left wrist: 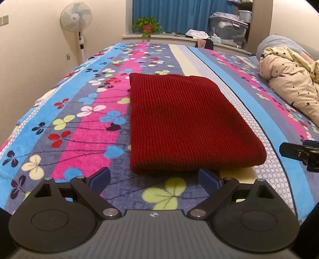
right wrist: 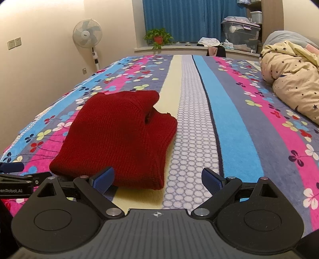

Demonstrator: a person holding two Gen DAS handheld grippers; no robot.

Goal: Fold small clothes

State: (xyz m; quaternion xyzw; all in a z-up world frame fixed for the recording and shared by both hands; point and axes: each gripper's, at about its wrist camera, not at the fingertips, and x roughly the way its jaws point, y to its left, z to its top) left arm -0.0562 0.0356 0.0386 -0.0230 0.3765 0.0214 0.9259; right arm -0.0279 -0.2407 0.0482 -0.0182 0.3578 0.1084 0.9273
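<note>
One dark red knit garment (left wrist: 179,123) lies folded into a thick rectangle on a bed, resting on a striped fleece blanket (left wrist: 83,119) printed with clover shapes in blue, pink, cream and lime. Seen from the left wrist camera, the garment fills the centre of the frame, its near folded edge just beyond the fingertips of the left gripper (left wrist: 154,177), whose jaws stand spread wide and hold nothing. In the right wrist view the same garment (right wrist: 117,137) sits at about 10 o'clock from the right gripper (right wrist: 158,178), with a rumpled collar or cuff showing on its far end; that gripper's jaws are likewise spread apart and empty, the left blue pad (right wrist: 104,179) lying close to the garment's near corner, though contact cannot be judged.

Each gripper appears at the edge of the other's view, at 3 o'clock in the left camera and 9 o'clock in the right.

At 2 o'clock, one cream quilt (left wrist: 293,79) dotted with dark stars lies bunched on the bed. Beyond the bed, one white pedestal fan (left wrist: 76,20) stands at 11 o'clock, and one potted green plant (left wrist: 147,25) in a red pot sits on the sill before a blue curtain (left wrist: 169,14). One large clear storage box (left wrist: 229,27) stands at 1 o'clock.
</note>
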